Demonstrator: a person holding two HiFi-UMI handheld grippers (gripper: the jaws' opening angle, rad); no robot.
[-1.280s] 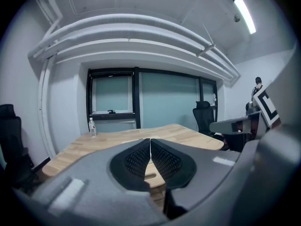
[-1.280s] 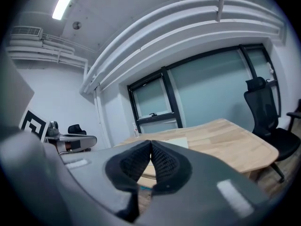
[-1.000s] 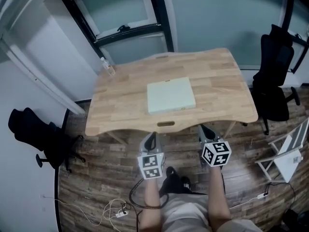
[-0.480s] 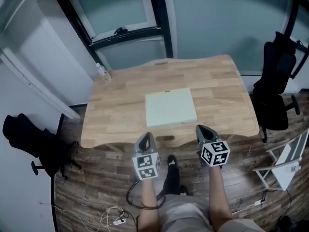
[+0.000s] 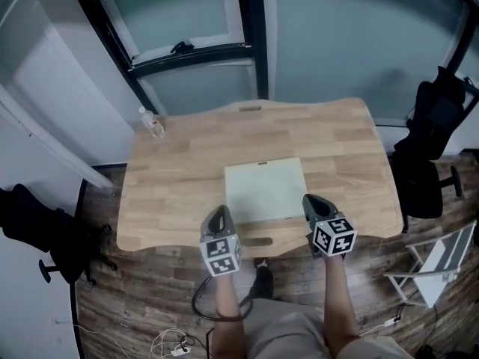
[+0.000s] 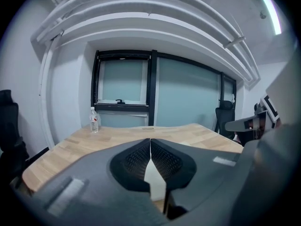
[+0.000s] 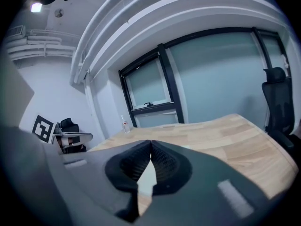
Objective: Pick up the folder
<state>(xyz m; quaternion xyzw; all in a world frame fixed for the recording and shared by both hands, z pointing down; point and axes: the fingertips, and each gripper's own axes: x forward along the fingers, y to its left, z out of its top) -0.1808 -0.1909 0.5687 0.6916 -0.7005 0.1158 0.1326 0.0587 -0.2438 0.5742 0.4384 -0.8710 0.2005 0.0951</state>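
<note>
Both pairs of jaws are pressed together with nothing between them: the left gripper (image 6: 150, 141) and the right gripper (image 7: 150, 142) each show their ribbed pads meeting at the tips.

From the head view, the folder (image 5: 264, 189), pale green and square, lies flat on the wooden surface (image 5: 172, 178), slightly toward the person's side of its middle. The left gripper (image 5: 218, 210) hangs over the near part of the surface, just beside the folder's near left corner. The right gripper (image 5: 310, 199) sits at the folder's near right corner, its tips overlapping the folder's right edge in this view; whether it touches cannot be told. Neither gripper holds the folder.

A clear plastic bottle (image 5: 152, 123) stands upright at the far left corner of the surface, well apart from the folder. One black office chair (image 5: 432, 133) stands right of the surface and another (image 5: 34, 226) left of it, on the wood-plank floor (image 5: 135, 298).
</note>
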